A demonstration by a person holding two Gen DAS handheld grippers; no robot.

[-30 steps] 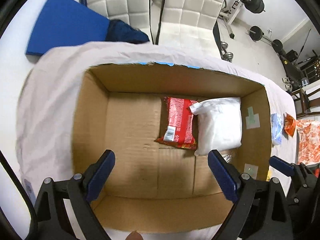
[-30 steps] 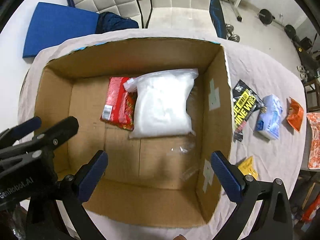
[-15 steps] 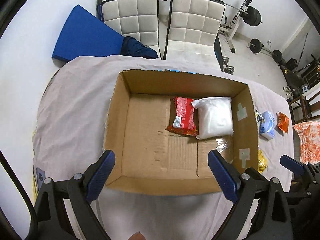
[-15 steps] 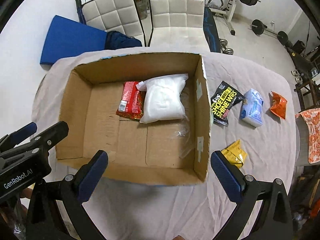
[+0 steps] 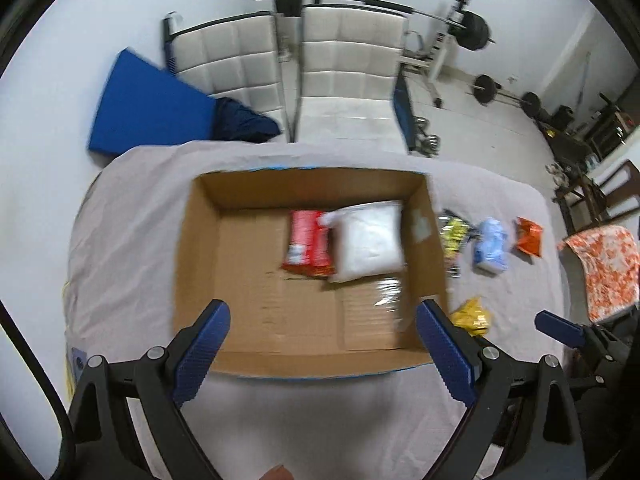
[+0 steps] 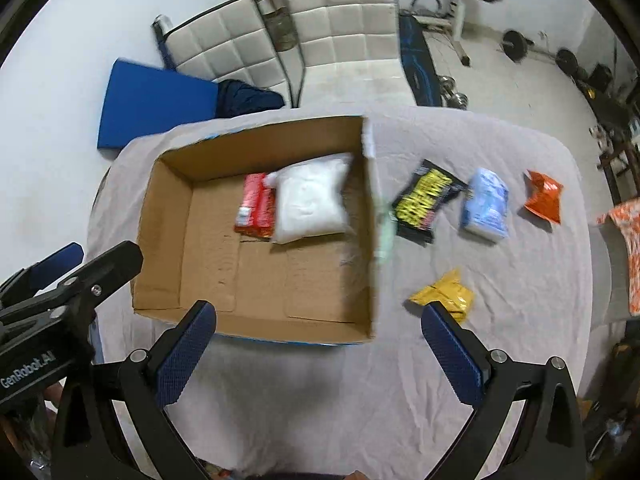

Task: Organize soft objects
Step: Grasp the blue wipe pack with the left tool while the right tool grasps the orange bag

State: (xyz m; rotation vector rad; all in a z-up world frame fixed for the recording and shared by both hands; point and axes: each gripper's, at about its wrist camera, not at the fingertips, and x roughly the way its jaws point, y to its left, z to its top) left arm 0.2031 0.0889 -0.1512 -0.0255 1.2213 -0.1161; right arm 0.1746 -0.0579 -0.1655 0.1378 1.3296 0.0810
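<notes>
An open cardboard box (image 5: 200, 248) (image 6: 160, 240) sits on the cloth-covered table. Inside lie a red packet (image 5: 306, 242) (image 6: 254, 204) and a white soft bag (image 5: 368, 236) (image 6: 310, 198). To the box's right on the cloth lie a black-and-yellow packet (image 6: 426, 200) (image 5: 452, 232), a light blue pack (image 6: 486, 204) (image 5: 492, 246), an orange packet (image 6: 544, 196) (image 5: 528, 236) and a yellow packet (image 6: 444, 294) (image 5: 472, 316). My left gripper (image 5: 322, 344) is open and empty, above the box's near edge. My right gripper (image 6: 318, 344) is open and empty, above the box's near right corner.
Two white padded chairs (image 6: 320, 32) and a blue mat (image 6: 156, 100) stand behind the table. Weights and a barbell rack (image 5: 460, 32) are at the back right. An orange patterned cloth (image 5: 608, 268) hangs at the right edge.
Both grippers have pulled up and back from inside the box, so the whole box and the packets to its right now show. Both stayed open and empty.
</notes>
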